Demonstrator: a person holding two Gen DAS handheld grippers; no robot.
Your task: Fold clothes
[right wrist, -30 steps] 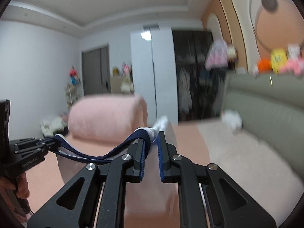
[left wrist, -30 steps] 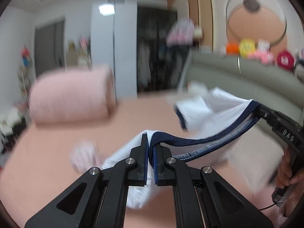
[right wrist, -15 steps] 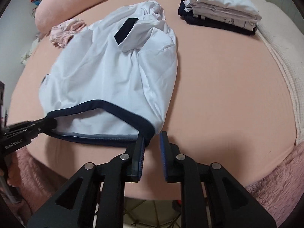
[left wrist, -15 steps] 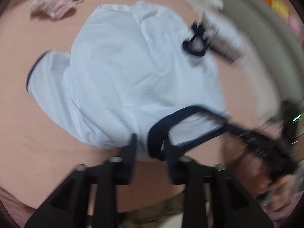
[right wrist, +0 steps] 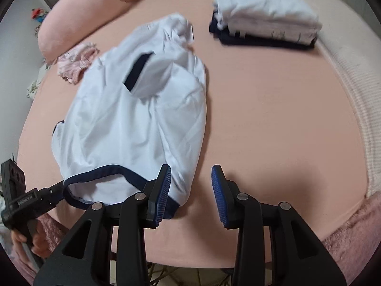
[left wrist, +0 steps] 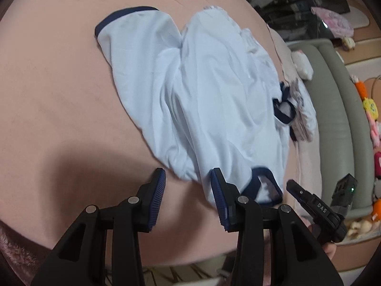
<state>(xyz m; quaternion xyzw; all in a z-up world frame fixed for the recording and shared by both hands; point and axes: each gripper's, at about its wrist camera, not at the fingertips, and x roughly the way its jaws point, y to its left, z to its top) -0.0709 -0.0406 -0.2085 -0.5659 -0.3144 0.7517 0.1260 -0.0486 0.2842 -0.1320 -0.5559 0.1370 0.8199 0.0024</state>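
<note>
A white shirt (left wrist: 214, 95) with navy trim lies spread on the pink bed (left wrist: 59, 95), hem toward me. My left gripper (left wrist: 189, 178) stands open at the hem's left corner. A bit of cloth lies by its right finger (left wrist: 219, 190), and the pads do not press on it. In the right wrist view the shirt (right wrist: 142, 124) reaches the near edge. My right gripper (right wrist: 190, 174) is opening at the hem's right corner. That corner lies loose beside its left finger (right wrist: 164, 186). Each gripper shows in the other's view, the right gripper (left wrist: 307, 200) and the left gripper (right wrist: 50, 195).
A stack of folded clothes (right wrist: 266, 16) sits at the far right of the bed. A pink rolled blanket (right wrist: 83, 14) and a small pink garment (right wrist: 76, 64) lie at the far left. A cream blanket (right wrist: 352, 83) covers the right side. The grey headboard (left wrist: 338, 109) carries plush toys.
Both grippers came down from holding the shirt's hem up in the air to the bed. The shirt now lies flat. Both have let go of the hem and opened.
</note>
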